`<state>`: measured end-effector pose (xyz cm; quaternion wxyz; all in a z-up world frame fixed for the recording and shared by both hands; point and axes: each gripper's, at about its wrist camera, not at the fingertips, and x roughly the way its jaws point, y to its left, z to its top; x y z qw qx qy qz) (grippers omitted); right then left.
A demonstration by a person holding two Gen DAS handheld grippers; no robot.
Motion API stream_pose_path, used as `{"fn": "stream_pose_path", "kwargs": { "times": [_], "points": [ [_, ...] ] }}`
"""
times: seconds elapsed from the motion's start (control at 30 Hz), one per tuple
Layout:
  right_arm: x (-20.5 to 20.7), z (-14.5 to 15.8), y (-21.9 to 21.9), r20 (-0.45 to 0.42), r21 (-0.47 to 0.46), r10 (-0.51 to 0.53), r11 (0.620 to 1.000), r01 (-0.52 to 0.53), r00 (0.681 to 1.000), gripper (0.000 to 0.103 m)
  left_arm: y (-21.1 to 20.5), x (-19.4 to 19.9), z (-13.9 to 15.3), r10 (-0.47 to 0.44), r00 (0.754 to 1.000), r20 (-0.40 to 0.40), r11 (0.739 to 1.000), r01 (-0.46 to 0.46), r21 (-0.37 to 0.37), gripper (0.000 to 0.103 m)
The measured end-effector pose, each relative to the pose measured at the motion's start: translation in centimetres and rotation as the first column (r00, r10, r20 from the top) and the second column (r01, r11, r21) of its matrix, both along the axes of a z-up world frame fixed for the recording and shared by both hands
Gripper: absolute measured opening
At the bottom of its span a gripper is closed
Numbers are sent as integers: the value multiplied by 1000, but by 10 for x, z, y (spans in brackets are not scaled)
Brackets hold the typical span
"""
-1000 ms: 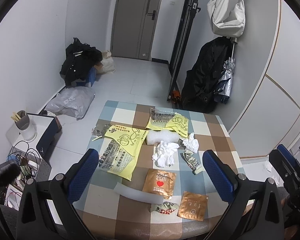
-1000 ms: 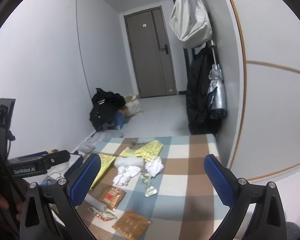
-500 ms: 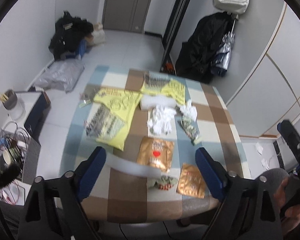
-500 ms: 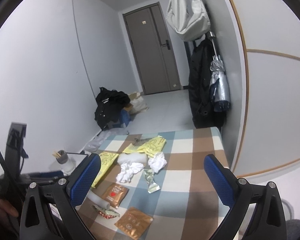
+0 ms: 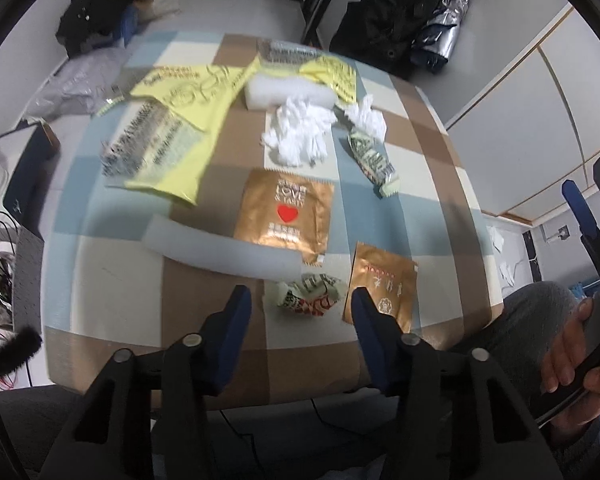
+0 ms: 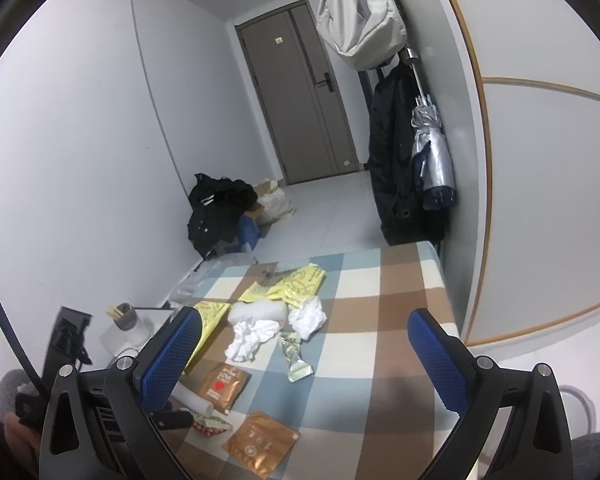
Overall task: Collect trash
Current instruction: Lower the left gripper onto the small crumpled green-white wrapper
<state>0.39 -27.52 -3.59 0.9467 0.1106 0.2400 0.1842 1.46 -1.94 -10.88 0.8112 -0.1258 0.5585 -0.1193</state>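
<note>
- We see the biggest risk in the checked tablecloth (image 5: 112, 264): our left gripper (image 5: 300, 312) tilts steeply down at the crumpled red-and-white wrapper (image 5: 306, 300) near the front edge, jaws closing with the wrapper between them but not yet pressed. If the tips go too low, we could pinch cloth and drag everything lying on it.
- The white foam strip (image 5: 220, 248) lies just behind the wrapper, and the small gold pouch (image 5: 384, 284) lies just beside it. A closing jaw could catch either one, so we would lift the wrong piece or flick it off the table.
- The wrapper is light and springy; we judge a shallow pinch may let it slip out.
- Our right gripper (image 6: 304, 340) hovers with jaws wide apart and empty, above the near right of the table. It could cross the left one's path.
- The crumpled tissues (image 5: 300, 132), yellow bags (image 5: 180, 120) and large gold pouch (image 5: 286, 212) lie farther back, apart from this grasp. We see no bin, so a carried piece could drop.
</note>
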Motion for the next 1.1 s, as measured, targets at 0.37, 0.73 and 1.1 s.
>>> {"fn": "stream_pose_path", "kwargs": {
  "times": [0.37, 0.73, 1.1],
  "points": [
    [4, -6, -1, -35, 13, 17, 1000, -16, 999, 103, -2, 5, -15, -13, 999, -34, 999, 14, 34, 30],
    [4, -8, 4, -45, 8, 27, 1000, -27, 999, 103, -4, 9, -16, -23, 999, -22, 998, 25, 59, 21],
    [3, -10, 1, -63, 14, 22, 1000, -21, 998, 103, -9, 11, -12, -70, 997, -34, 996, 72, 56, 13]
  ]
}}
